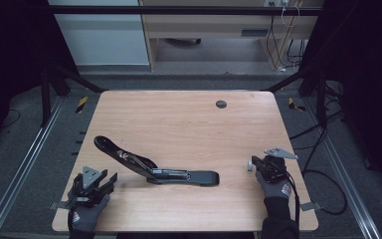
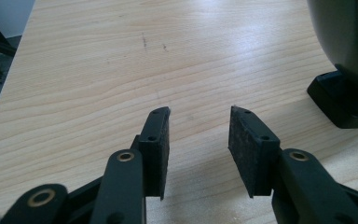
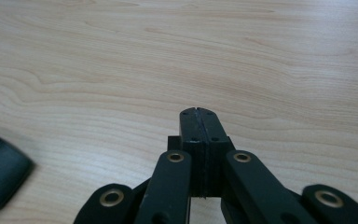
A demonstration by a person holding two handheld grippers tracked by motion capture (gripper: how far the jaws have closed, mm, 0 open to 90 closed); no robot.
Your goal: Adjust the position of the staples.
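Black, long, hinged plastic tool (image 1: 154, 167) lies mid-table on the pale wooden table (image 1: 189, 124) in the high view, its axis slanting between both hands, nearer the left gripper (image 1: 110, 180). Left gripper view: jaws apart, empty. Right gripper view: right gripper (image 3: 199, 112) pressed together, empty.

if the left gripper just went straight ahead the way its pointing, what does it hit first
Probably nothing: the left gripper, its fingers open, looks along bare table. The black folding tool sits off to the right of that line, so the gripper would likely pass beside it, though depth is hard to judge.
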